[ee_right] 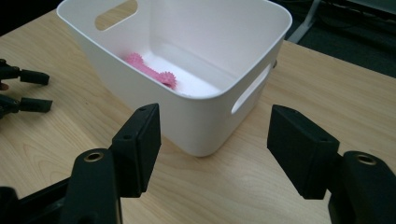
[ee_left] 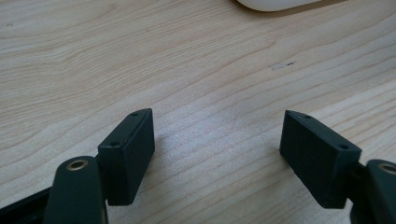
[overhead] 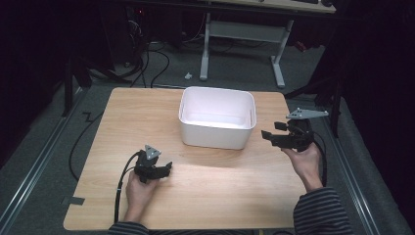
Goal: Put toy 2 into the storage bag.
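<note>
From above, the light wooden desk (overhead: 205, 166) carries a white plastic rectangular bin with cut-out handles (overhead: 217, 128), set toward its far middle. The high view looks into the bin but its floor reads as plain white there. The right claw's own view tells more: a pink knobbly rubber toy (ee_right: 149, 71) lies on the bin's floor, against the wall on that view's left side, partly hidden by the near rim.

The right claw (overhead: 270, 135) hangs just beside the bin's right end, held in the person's right hand (overhead: 306, 159) and pointing toward the bin. In its own view the two black jaws stand apart with nothing between them; the bin's corner and one handle slot sit just beyond the tips, not touching. The pink toy is inside the bin, beyond that wall, well clear of the jaws.

The left claw (overhead: 168, 167) rests low over the near-left part of the desk, held in the left hand (overhead: 139, 188), apart from the bin. Its own view shows bare wood grain between two widely spread jaws, holding nothing, and a sliver of the bin's white base at the top edge. The right claw's view also catches the left claw's tips at its left edge.
</note>
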Demonstrator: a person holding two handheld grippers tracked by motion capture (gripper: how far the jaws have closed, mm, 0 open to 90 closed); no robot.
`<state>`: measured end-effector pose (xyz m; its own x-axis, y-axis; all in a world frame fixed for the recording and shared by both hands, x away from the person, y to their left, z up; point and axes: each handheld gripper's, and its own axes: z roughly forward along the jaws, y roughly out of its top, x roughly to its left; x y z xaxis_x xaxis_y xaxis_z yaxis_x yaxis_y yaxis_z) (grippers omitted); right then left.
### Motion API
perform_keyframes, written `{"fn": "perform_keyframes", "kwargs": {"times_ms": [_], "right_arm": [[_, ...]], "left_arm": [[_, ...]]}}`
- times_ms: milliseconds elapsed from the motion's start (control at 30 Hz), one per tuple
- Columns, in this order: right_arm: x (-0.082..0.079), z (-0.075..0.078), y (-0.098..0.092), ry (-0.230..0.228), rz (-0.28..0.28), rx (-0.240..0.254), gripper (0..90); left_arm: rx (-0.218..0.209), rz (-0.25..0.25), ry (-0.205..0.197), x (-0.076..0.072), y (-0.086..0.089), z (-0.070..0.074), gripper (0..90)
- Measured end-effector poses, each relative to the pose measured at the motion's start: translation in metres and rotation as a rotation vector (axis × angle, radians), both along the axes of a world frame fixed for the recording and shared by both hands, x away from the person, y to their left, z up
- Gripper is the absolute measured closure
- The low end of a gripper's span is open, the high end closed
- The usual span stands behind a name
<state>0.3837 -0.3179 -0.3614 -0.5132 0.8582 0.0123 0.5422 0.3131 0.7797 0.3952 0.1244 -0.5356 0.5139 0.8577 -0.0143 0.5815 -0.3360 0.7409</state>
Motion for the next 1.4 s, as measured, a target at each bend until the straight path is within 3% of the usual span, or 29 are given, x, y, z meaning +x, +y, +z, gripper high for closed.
{"fn": "perform_keyframes", "kwargs": {"times_ms": [300,533,867,967,1067,1267,1400], "right_arm": [[-0.024,-0.011,-0.007,-0.026,-0.034,0.012,37.1],[-0.041,-0.027,-0.008,-0.041,-0.055,-0.008,37.7],[-0.046,-0.078,-0.007,-0.005,-0.071,0.03,38.3],[-0.043,-0.098,-0.005,0.025,-0.075,0.044,38.0],[-0.04,-0.117,0.0,0.025,-0.091,-0.006,37.9],[-0.031,-0.149,0.001,0.057,-0.15,-0.028,37.6],[-0.027,-0.161,0.002,0.074,-0.176,-0.038,37.3]], "left_arm": [[0.001,0.0,0.0,0.0,0.0,0.0,26.8],[0.0,0.0,0.0,0.0,0.0,0.0,26.7],[0.0,0.0,0.0,0.0,0.0,0.0,26.7],[0.0,0.0,0.0,0.0,0.0,0.0,26.7],[0.001,0.0,0.0,0.0,0.0,0.0,26.7],[0.001,0.0,0.0,0.0,0.0,0.0,26.7],[0.001,0.0,0.0,0.0,0.0,0.0,26.6]]}}
